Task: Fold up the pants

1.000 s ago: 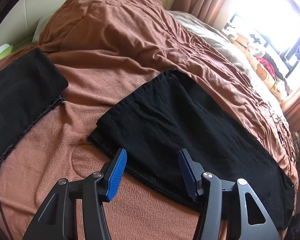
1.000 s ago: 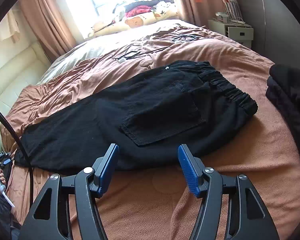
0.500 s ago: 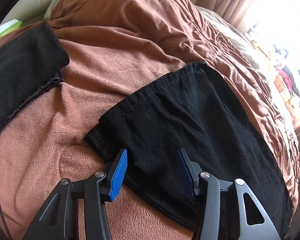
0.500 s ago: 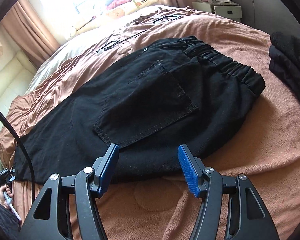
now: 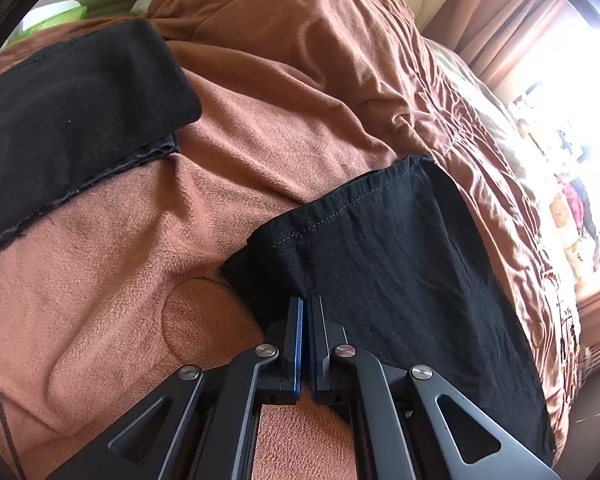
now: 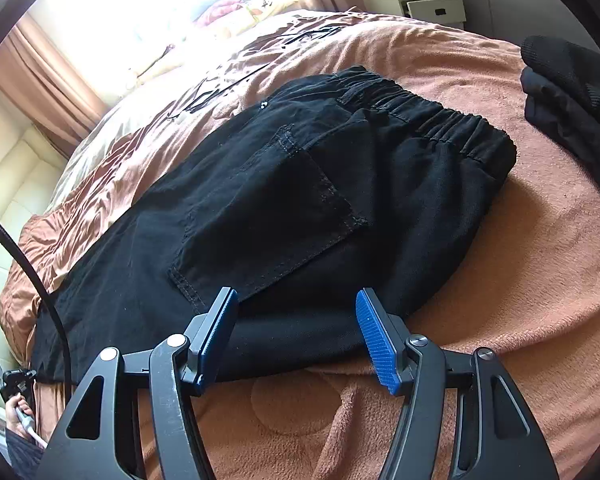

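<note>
No text, label, brand name, number or sign can be read in either view. The black pants (image 6: 283,208) carry only plain stitching on the pocket and hem, with no tag or logo showing. The small pale cabinet (image 6: 420,6) in the far corner has things on top that may bear print, but they are too small and blurred to make out. The patterned cushions by the window (image 5: 564,216) show picture-like figures, possibly cartoon animals, and no legible letters; the glare there washes out most detail. The green and white item (image 5: 55,14) at the bed's head is likewise too blurred to read.
</note>
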